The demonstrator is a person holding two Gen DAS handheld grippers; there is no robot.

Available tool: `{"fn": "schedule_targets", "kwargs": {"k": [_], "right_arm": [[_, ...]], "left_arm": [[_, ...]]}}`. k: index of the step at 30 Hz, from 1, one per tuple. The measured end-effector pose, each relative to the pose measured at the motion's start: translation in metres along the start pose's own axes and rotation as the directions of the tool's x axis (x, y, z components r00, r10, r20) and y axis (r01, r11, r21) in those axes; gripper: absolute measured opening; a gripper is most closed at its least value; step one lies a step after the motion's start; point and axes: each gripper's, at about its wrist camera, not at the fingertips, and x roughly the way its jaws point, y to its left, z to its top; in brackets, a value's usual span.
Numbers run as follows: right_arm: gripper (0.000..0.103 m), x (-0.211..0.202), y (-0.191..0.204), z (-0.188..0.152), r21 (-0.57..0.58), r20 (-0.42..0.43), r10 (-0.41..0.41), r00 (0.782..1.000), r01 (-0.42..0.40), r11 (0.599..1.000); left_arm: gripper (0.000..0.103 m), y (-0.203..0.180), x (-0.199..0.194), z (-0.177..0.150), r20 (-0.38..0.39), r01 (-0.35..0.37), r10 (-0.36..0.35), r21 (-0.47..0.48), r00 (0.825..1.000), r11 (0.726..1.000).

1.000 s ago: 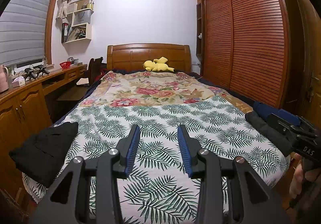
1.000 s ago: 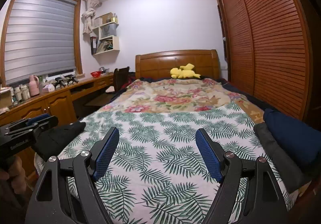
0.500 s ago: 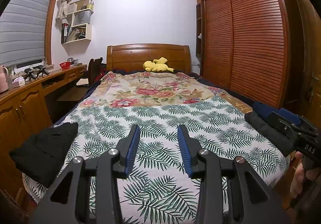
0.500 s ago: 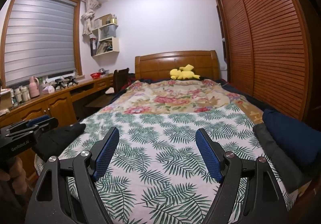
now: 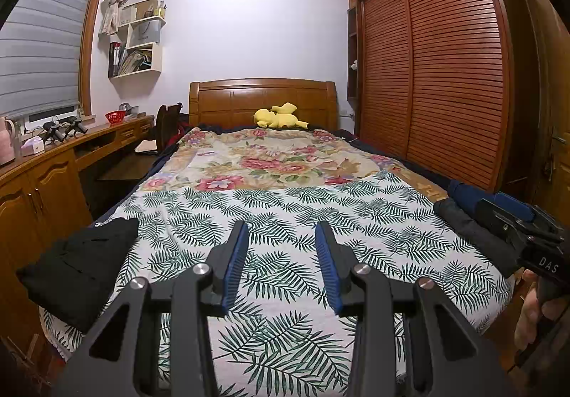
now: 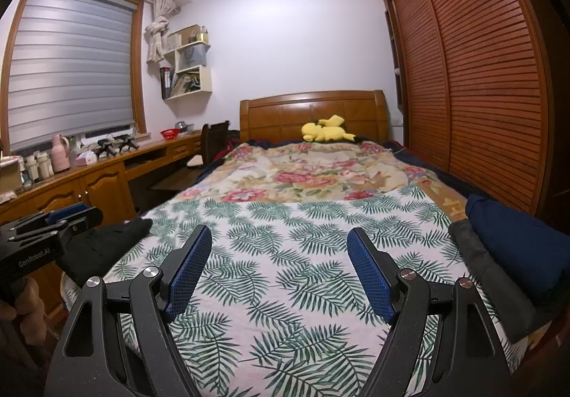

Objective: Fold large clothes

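The left gripper (image 5: 281,236) hovers over the palm-leaf print bedspread (image 5: 292,219), blue-padded jaws apart and holding nothing. The right gripper (image 6: 279,247) stands wider apart, likewise empty. Legible writing: "DAS" on the right gripper's body (left wrist view) and "GenRobot.AI" on the left gripper's body (right wrist view). A crumpled black garment (image 5: 78,261) lies at the bed's left edge. A folded navy garment (image 6: 516,247) rests on a folded dark grey garment (image 6: 495,276) at the right edge.

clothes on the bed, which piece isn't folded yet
The crumpled black garment on the bed's left edge; the dark blue and grey pieces on the right are folded and stacked.
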Motion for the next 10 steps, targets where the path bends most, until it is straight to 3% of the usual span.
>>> {"fn": "schedule_targets", "kwargs": {"k": [10], "right_arm": [[0.08,-0.0009,0.0011,0.0,0.0,0.0,-0.001,1.0,0.001,1.0]], "left_arm": [[0.037,0.0006,0.0002,-0.0003,0.0,0.001,-0.001,0.0,1.0,1.0]]}}
